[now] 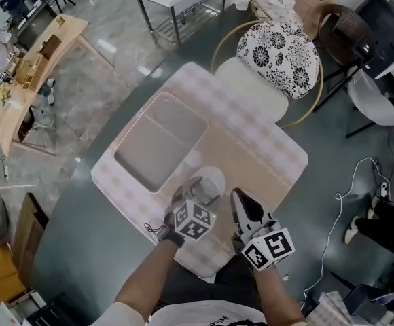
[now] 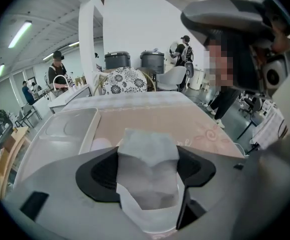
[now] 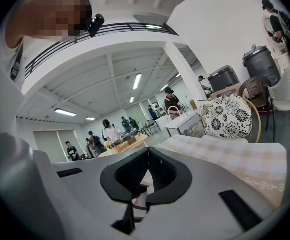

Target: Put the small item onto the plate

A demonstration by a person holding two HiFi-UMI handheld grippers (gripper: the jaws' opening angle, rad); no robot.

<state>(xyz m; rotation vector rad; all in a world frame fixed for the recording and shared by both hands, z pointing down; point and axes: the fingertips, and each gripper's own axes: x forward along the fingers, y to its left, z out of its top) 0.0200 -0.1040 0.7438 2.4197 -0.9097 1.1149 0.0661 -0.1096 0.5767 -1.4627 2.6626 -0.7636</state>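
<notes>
A pale, flat packet (image 2: 147, 169) is pinched between the black pads of my left gripper (image 2: 147, 155), which is shut on it. In the head view the left gripper (image 1: 195, 194) hovers over the near part of a white round plate (image 1: 217, 174) on the checked tablecloth. The packet is held above the plate; whether it touches the plate I cannot tell. My right gripper (image 1: 240, 198) is just right of the plate, jaws pointing away from me. In the right gripper view its jaws (image 3: 146, 154) meet at the tips with nothing between them.
A shallow grey tray (image 1: 157, 138) lies on the cloth (image 1: 265, 155) left of and beyond the plate, also seen as the tray (image 2: 60, 129). A small pale disc (image 1: 193, 159) sits between tray and plate. A chair with a floral cushion (image 1: 282, 53) stands at the far edge.
</notes>
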